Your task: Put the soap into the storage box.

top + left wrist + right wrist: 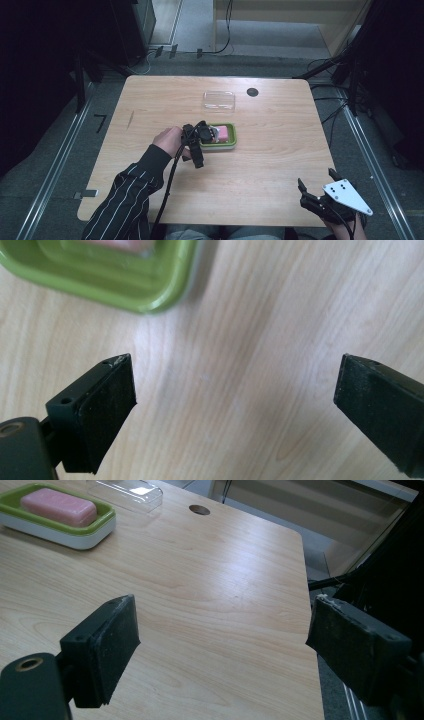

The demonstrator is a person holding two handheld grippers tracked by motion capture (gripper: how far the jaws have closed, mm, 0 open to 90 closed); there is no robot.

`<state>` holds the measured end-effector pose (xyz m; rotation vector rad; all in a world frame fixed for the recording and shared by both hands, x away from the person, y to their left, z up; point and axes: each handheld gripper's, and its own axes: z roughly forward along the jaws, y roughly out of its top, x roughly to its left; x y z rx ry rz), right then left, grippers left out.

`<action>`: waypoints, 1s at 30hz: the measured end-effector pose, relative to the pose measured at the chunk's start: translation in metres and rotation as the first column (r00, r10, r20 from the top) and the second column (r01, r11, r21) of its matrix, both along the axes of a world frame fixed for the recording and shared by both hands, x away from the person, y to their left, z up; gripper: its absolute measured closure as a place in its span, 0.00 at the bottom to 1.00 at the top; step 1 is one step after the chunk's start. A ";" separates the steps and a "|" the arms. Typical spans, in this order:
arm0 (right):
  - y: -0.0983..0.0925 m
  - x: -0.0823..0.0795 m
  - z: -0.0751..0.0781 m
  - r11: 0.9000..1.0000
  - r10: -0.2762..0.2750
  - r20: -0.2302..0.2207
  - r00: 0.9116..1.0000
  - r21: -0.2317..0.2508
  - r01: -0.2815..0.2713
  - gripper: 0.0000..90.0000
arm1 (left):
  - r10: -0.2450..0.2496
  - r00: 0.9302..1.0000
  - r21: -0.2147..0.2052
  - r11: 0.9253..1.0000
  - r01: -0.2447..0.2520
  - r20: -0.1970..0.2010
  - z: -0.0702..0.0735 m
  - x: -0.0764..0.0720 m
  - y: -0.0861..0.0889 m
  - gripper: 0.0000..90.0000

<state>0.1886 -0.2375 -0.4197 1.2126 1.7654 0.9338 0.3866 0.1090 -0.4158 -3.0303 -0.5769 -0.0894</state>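
One bench (pixel 260 165) is filling mid-frame. Two hand-held grippers: left hand-held gripper (pixel 207 134) is sitting released at centre, touching nothing; right hand-held gripper (pixel 316 186), lower right, also released. One clear lid (pixel 219 100) upper centre. One green soap dish (pixel 231 140) at centre is carrying one pink soap bar (pixel 222 134).

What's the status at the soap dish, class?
Left gripper open beside dish, holding nothing. Right gripper open, idle at table's near edge. Soap in dish. Lid lies behind.
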 end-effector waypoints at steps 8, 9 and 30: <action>0.002 0.002 0.000 1.000 0.014 -0.003 1.000 0.001 -0.014 0.15 | 0.035 0.999 0.000 0.999 -0.035 -0.001 -0.004 -0.013 0.015 0.04; 0.002 0.003 0.000 1.000 0.013 -0.001 1.000 -0.002 -0.013 0.15 | 0.041 0.999 0.004 0.999 -0.041 -0.004 -0.004 -0.015 0.017 0.04; 0.004 0.004 0.000 1.000 0.023 0.005 1.000 -0.008 -0.023 0.15 | 0.090 0.996 0.006 0.996 -0.090 0.005 -0.033 -0.067 0.047 0.03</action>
